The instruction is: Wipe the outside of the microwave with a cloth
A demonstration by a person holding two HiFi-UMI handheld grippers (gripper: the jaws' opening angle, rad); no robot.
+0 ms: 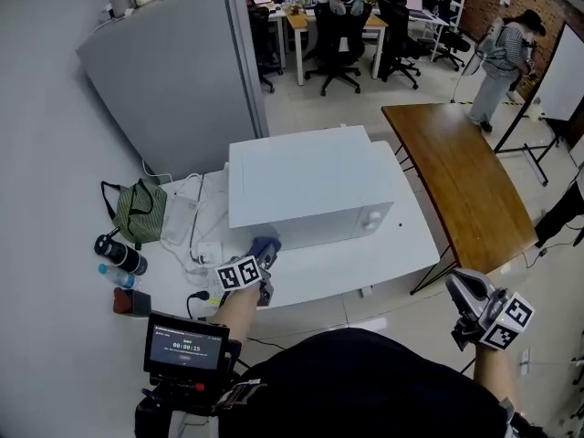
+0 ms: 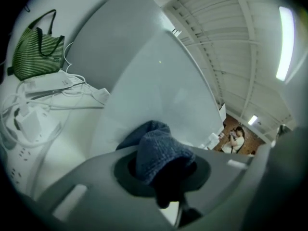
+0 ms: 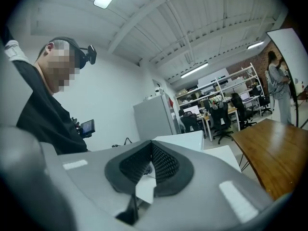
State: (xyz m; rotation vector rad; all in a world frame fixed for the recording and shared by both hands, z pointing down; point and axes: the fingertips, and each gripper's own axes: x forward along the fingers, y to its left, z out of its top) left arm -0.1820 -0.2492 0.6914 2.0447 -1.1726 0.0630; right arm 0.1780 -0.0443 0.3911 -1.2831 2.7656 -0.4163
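The white microwave stands on a white table. My left gripper is shut on a blue cloth and holds it against the microwave's lower left corner. In the left gripper view the bunched cloth sits between the jaws, touching the white side wall of the microwave. My right gripper hangs off the table's front right, away from the microwave; its pads meet with nothing between them.
White cables and a power strip lie left of the microwave, beside a green striped bag and bottles. A wooden table stands to the right. A grey cabinet rises behind. A person stands far back.
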